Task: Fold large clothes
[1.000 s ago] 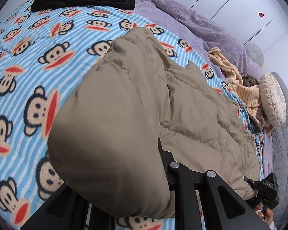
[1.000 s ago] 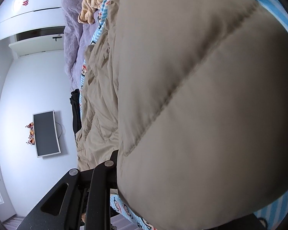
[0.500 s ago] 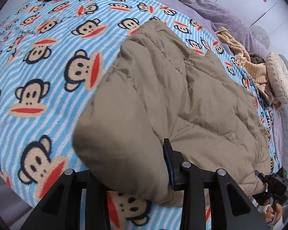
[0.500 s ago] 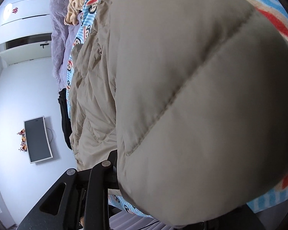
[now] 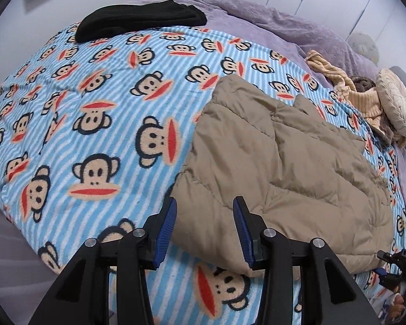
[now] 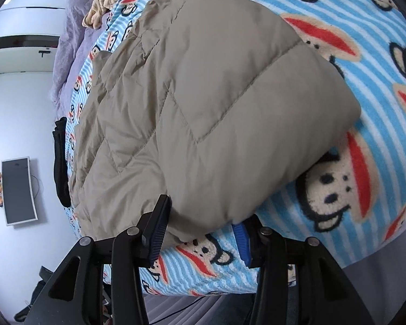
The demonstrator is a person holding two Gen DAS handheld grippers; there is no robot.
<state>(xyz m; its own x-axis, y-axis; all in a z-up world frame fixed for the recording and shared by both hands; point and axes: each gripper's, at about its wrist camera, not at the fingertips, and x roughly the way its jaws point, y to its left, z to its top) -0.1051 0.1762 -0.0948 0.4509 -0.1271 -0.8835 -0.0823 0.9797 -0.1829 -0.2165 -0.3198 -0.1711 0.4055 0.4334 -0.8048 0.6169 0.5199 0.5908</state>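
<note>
A tan quilted puffer jacket (image 5: 284, 176) lies folded in a long bundle on the blue striped monkey-print blanket (image 5: 94, 108). My left gripper (image 5: 204, 230) is open at the jacket's near corner, and the fabric edge rests between its blue pads without being pinched. In the right wrist view the same jacket (image 6: 203, 108) fills the middle. My right gripper (image 6: 200, 230) is open too, its fingers on either side of the jacket's near end. That right gripper (image 5: 392, 265) also shows at the lower right of the left view, held by a hand (image 5: 403, 298).
A folded black garment (image 5: 140, 21) lies at the far end of the bed beside a purple blanket (image 5: 270, 24). A beige knit garment (image 5: 365, 100) and a round cushion (image 5: 398, 103) sit at the right. A monitor (image 6: 19, 189) hangs on the wall.
Both grippers have opened and let go of the jacket, which they held a second ago. They have drawn back, and the jacket has settled flat on the blanket.
</note>
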